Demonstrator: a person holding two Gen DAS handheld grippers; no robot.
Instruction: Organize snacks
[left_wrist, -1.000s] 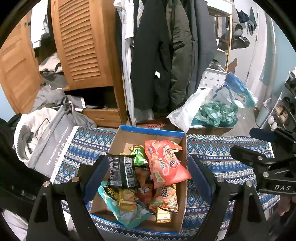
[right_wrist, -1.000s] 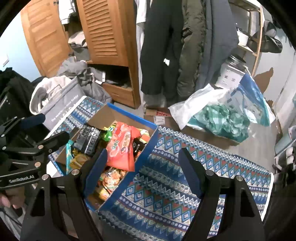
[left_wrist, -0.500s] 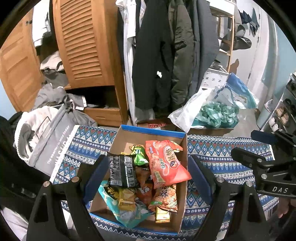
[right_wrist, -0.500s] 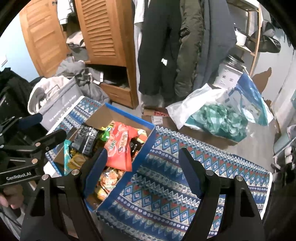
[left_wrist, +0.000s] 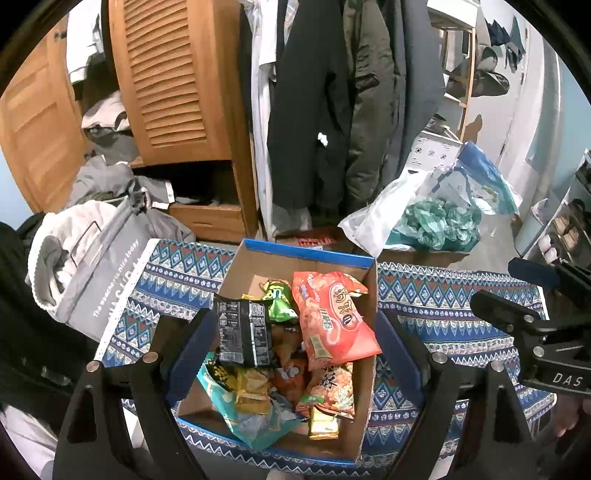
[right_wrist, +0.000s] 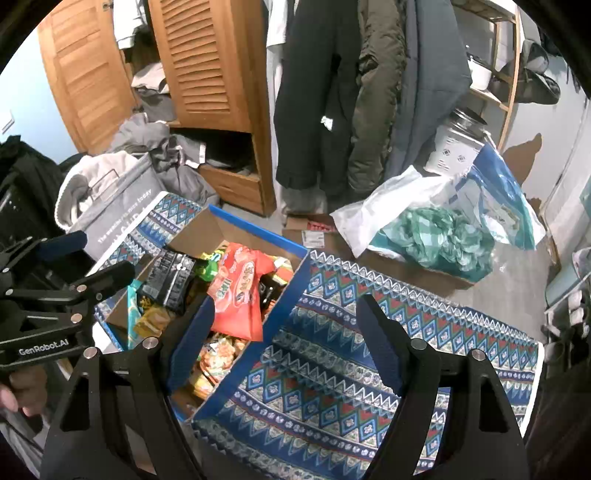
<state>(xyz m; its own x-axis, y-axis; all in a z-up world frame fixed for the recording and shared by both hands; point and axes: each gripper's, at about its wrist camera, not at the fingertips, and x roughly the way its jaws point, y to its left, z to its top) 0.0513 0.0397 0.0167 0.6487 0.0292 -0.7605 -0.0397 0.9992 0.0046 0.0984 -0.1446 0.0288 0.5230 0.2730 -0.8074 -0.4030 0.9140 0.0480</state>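
Snack box: a cardboard box (left_wrist: 255, 266) with blue edging is seen on the patterned cloth (left_wrist: 443, 299) of the counter, toward its left half; its long axis runs from the near edge to the far edge.
Red bag: one large orange-red snack bag (left_wrist: 332, 317) is laid on top of the pile along the box's right wall, its long axis following the box's, top end toward the far edge.
Black bag: one black packet (left_wrist: 242, 332) is laid against the left wall, long axis also near-to-far.
Green bag: one small green packet (left_wrist: 279, 301) is tucked between the black and red bags, toward the far end.
Other snacks: one teal bag (left_wrist: 255, 421) at the near left corner, one gold packet (left_wrist: 323, 424) at the near wall, and several orange packets beneath; their exact count cannot be told.
Left gripper (left_wrist: 295, 354): held above the box, jaws spread wide with the snack pile seen between them, nothing gripped.
Right gripper (right_wrist: 284, 336): held above the box's right wall and the bare cloth, jaws moderately wide, nothing gripped.
Beyond the counter: a white plastic bag (right_wrist: 373, 218) holding teal crumpled material, hanging coats (left_wrist: 317, 92) and a wooden wardrobe (left_wrist: 173, 74) are seen.
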